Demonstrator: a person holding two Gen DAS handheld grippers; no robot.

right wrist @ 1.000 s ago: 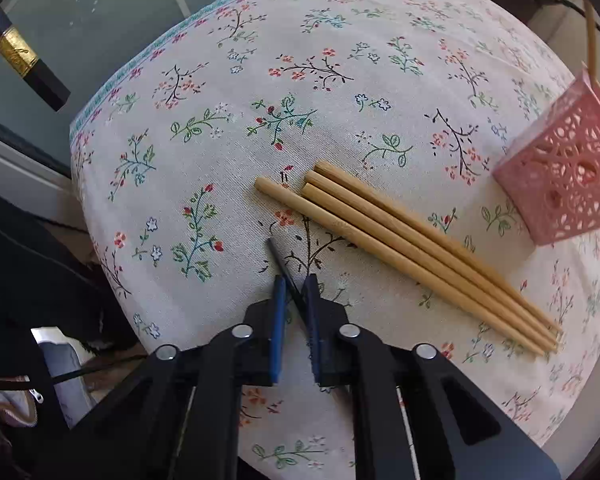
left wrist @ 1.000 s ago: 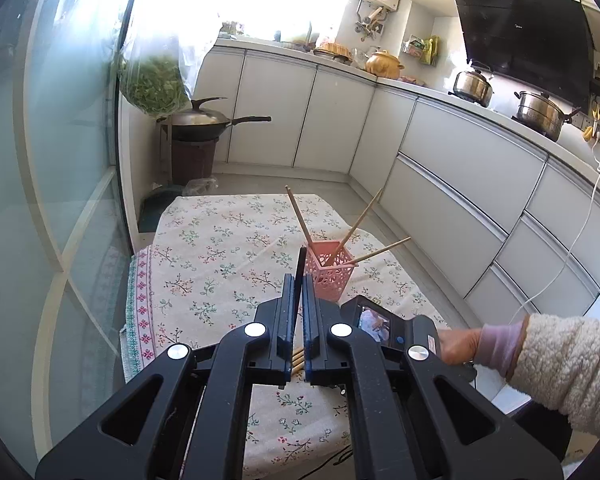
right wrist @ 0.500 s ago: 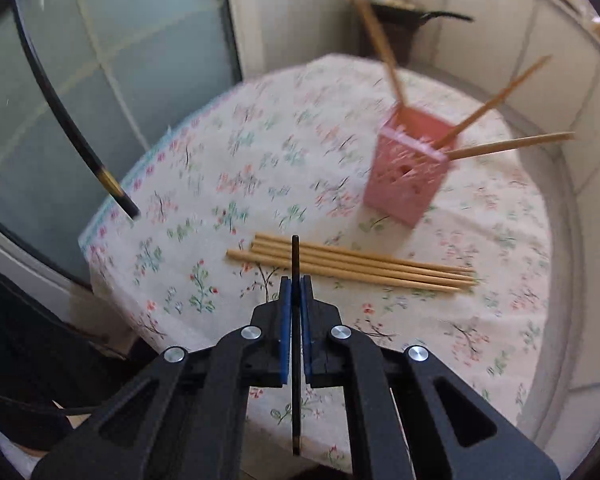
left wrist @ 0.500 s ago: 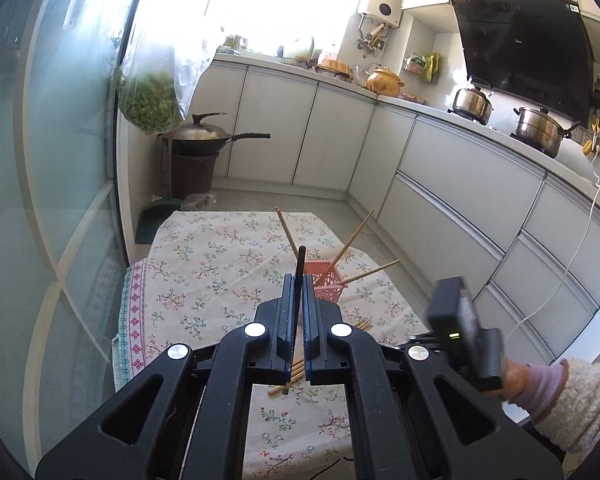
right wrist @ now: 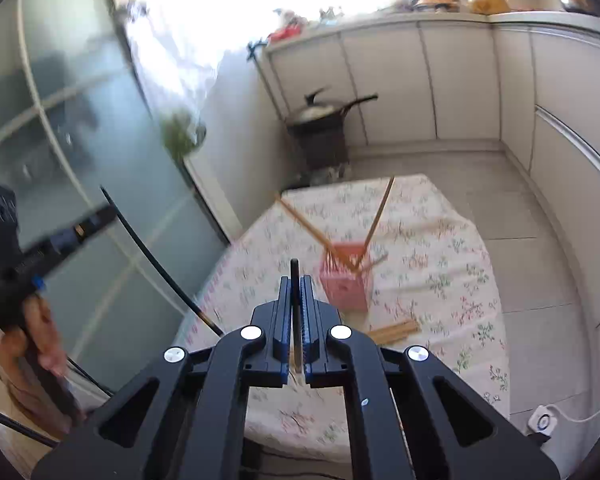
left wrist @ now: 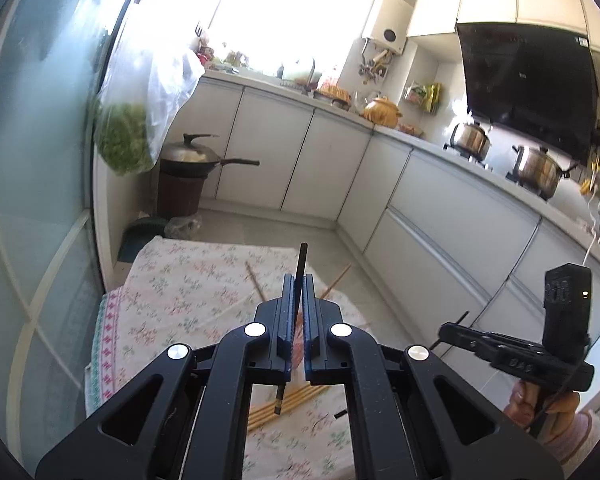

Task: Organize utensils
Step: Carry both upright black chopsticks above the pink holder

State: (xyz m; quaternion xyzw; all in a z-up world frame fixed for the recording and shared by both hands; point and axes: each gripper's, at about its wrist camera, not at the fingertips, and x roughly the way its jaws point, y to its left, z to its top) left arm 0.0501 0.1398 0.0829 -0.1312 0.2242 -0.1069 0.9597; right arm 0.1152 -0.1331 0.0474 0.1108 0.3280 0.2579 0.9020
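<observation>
My left gripper (left wrist: 298, 282) is shut on a black chopstick (left wrist: 301, 258) that runs upright through the jaws, above the floral table cloth (left wrist: 180, 284). Held the same way, a second black chopstick (right wrist: 295, 270) sits in my shut right gripper (right wrist: 298, 282). A pink holder (right wrist: 346, 288) stands mid-table with three wooden chopsticks (right wrist: 304, 222) leaning in it; in the left wrist view my gripper hides it. More wooden chopsticks (right wrist: 392, 330) lie flat nearby and show again as the flat wooden chopsticks (left wrist: 288, 404). Each view shows the other gripper in a hand.
A frosted glass door (left wrist: 32, 200) runs along the table's left side. White cabinets (left wrist: 440, 208) line the back and right. A wok on a brown bin (left wrist: 184, 176) stands past the table's far end. A white device (right wrist: 542, 422) with a cable lies on the floor.
My right gripper has risen from just above the cloth with the black chopstick and now looks across the table. The left gripper has risen a little, still gripping its chopstick.
</observation>
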